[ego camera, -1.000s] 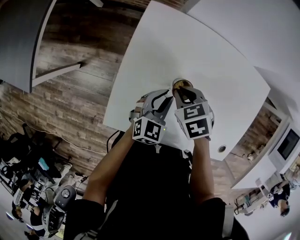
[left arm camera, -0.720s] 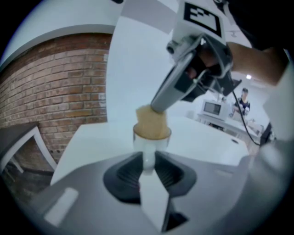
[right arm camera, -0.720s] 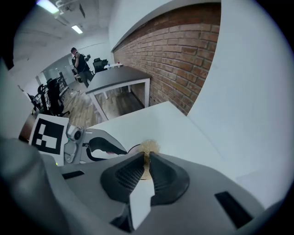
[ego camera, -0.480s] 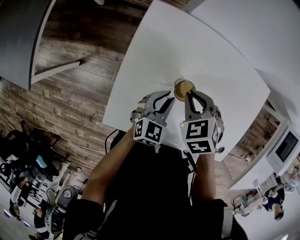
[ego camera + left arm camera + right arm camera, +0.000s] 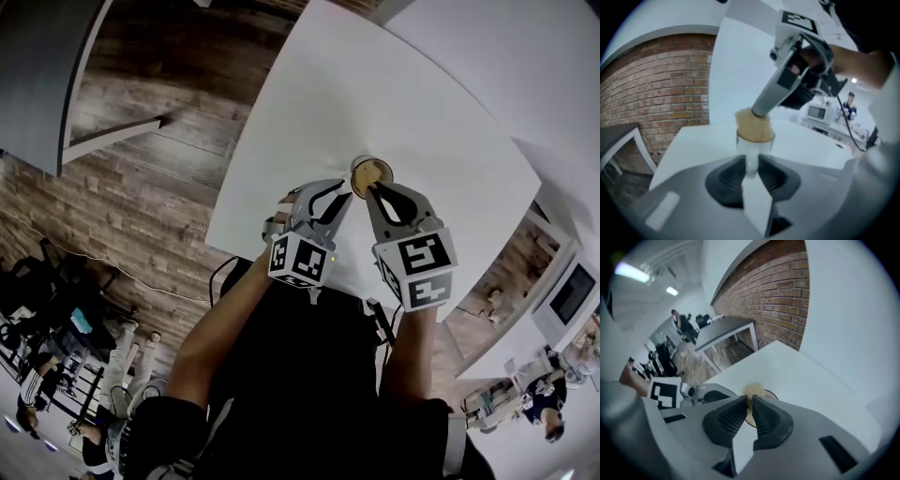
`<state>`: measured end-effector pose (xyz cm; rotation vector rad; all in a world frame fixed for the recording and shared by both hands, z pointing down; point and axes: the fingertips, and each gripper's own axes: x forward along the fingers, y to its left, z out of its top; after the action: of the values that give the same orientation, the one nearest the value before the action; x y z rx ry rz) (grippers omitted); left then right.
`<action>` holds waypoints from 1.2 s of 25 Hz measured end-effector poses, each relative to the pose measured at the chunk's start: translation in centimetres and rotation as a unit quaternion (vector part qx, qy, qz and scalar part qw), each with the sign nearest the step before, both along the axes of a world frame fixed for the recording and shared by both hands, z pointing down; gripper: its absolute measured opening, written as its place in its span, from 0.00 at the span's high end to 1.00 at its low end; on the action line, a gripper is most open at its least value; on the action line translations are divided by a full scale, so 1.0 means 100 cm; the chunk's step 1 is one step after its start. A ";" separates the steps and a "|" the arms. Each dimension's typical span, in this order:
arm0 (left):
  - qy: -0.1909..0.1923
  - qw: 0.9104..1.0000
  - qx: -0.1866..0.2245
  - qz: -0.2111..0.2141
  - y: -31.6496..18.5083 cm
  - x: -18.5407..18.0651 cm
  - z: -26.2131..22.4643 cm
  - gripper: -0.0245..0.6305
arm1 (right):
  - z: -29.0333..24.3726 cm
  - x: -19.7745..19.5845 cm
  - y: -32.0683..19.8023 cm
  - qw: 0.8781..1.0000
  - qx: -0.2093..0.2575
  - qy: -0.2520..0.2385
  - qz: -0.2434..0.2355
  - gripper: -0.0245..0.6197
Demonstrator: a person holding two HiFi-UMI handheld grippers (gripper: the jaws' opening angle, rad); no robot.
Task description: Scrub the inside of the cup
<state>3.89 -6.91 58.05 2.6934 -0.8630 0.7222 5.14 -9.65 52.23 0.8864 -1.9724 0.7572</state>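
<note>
Trouble here would most likely begin at the sponge (image 5: pixel 752 124): it bulges above the rim of the cup (image 5: pixel 751 146) rather than sitting deep inside, and the fingers of your right gripper (image 5: pixel 750 401) stand narrow, pinching only its top. If you push down off-centre, I judge the sponge could catch on the rim and fold, or pull out of that small pinch and lodge in the mouth. The second risk is the cup itself. The fingers of your left gripper (image 5: pixel 751 161) have just been closing and press on the clear wall below the rim, a thin bite on a slick surface. A sideways shove from the sponge could twist the cup in that hold or tip it toward the table (image 5: pixel 441 122) edge at 7 o'clock. In the head view the cup sits just off centre toward 1 o'clock, with your left gripper reaching it from 7 o'clock and your right from 5 o'clock, their tips nearly meeting at the rim. The cup is upright, mouth pointing up toward you, long axis vertical; whether its base rests on the table I cannot tell. Any stroke is safest along that axis.
</note>
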 end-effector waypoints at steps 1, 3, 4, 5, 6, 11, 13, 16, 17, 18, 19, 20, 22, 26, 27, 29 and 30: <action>0.000 1.000 0.001 0.000 0.000 0.000 0.000 0.84 | -0.002 -0.002 0.002 0.999 -0.012 -0.035 0.016 0.91; -0.001 1.000 0.001 0.000 0.001 -0.001 0.000 0.84 | 0.006 -0.001 0.005 0.997 -0.033 -0.063 0.037 0.91; -0.002 1.000 0.001 0.000 0.001 0.000 0.000 0.84 | 0.013 0.002 0.006 0.997 -0.040 -0.060 0.042 0.91; -0.002 1.000 0.002 0.000 0.001 0.000 0.000 0.84 | 0.022 0.004 0.006 0.997 -0.043 -0.049 0.043 0.91; -0.003 1.000 0.002 -0.001 0.001 0.000 0.000 0.84 | 0.030 0.006 0.005 0.998 -0.046 -0.033 0.041 0.91; -0.003 1.000 0.004 -0.001 0.001 -0.001 0.000 0.84 | 0.053 -0.001 -0.001 0.998 -0.062 0.027 0.004 0.91; -0.002 1.000 0.004 -0.002 0.001 0.000 -0.001 0.84 | 0.056 -0.003 -0.002 0.997 -0.065 0.036 -0.004 0.91; -0.004 1.000 0.003 -0.003 0.002 0.002 -0.001 0.84 | 0.048 0.004 -0.003 0.997 -0.051 0.062 -0.009 0.91; -0.005 1.000 0.003 -0.002 0.002 0.002 0.000 0.84 | 0.040 0.007 -0.003 0.997 -0.039 0.073 -0.010 0.91; -0.006 1.000 0.002 -0.001 0.002 0.002 0.000 0.84 | 0.029 0.011 -0.004 0.996 -0.025 0.081 -0.010 0.91; -0.007 1.000 0.002 0.000 0.002 0.001 0.001 0.84 | 0.017 0.013 -0.005 0.996 -0.010 0.087 -0.009 0.91; -0.007 1.000 0.002 0.001 0.001 0.001 0.001 0.84 | 0.005 0.015 -0.006 0.996 0.003 0.092 -0.010 0.91; -0.008 1.000 0.003 0.001 0.000 -0.001 0.000 0.84 | -0.008 0.017 -0.006 0.994 0.023 0.105 -0.014 0.91; -0.008 1.000 0.003 -0.003 0.001 -0.001 0.000 0.84 | 0.018 0.016 -0.003 0.993 0.009 0.113 -0.021 0.91; -0.008 1.000 0.003 -0.004 0.002 -0.001 0.000 0.84 | 0.029 0.015 -0.004 0.993 0.000 0.116 -0.024 0.91; -0.008 1.000 0.002 -0.003 0.002 0.000 0.001 0.84 | 0.044 0.014 -0.004 0.992 -0.015 0.126 -0.030 0.91; -0.007 1.000 0.001 -0.003 0.002 0.000 0.001 0.84 | 0.049 0.013 -0.004 0.991 -0.021 0.128 -0.031 0.91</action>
<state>3.93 -6.67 58.13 2.6891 -0.8749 0.7392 6.42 -10.07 57.10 0.8490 -1.7438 0.6148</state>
